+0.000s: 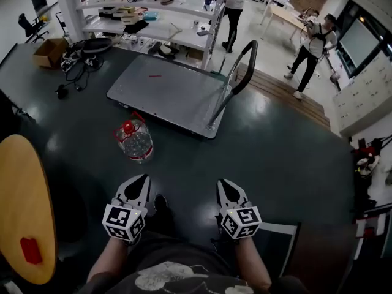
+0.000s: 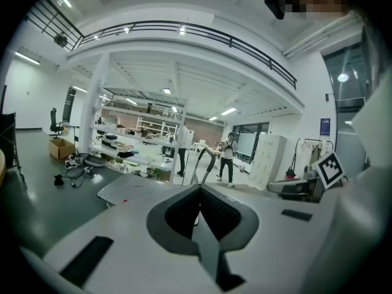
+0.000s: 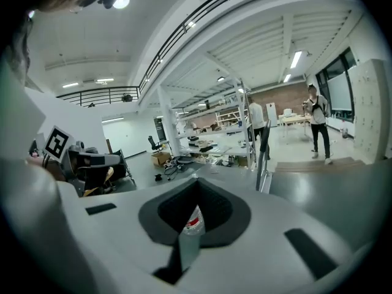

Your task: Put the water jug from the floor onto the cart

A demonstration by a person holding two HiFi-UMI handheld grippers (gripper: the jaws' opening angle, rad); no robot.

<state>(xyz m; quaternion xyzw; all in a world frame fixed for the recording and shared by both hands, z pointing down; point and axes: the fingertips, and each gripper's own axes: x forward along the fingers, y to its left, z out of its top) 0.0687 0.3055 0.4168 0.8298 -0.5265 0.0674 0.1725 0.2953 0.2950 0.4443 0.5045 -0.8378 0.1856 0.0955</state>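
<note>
The water jug [image 1: 135,141], clear with a red cap and a red handle, stands upright on the dark floor just in front of the cart. The cart has a flat grey platform [image 1: 165,94] and a black push handle [image 1: 242,72] at its right end. My left gripper [image 1: 141,181] hovers near me, just behind the jug and apart from it, jaws shut and empty. My right gripper [image 1: 224,184] is level with it, farther right, also shut and empty. In the right gripper view the jug [image 3: 195,220] shows through the jaw window. The left gripper view shows the cart platform [image 2: 131,188] ahead.
White shelving [image 1: 147,11] loaded with items stands behind the cart, with a cardboard box [image 1: 49,52] and cables [image 1: 79,66] to its left. A round yellow table [image 1: 24,207] is close at my left. Two people [image 1: 312,48] stand far back right; lockers [image 1: 367,97] line the right.
</note>
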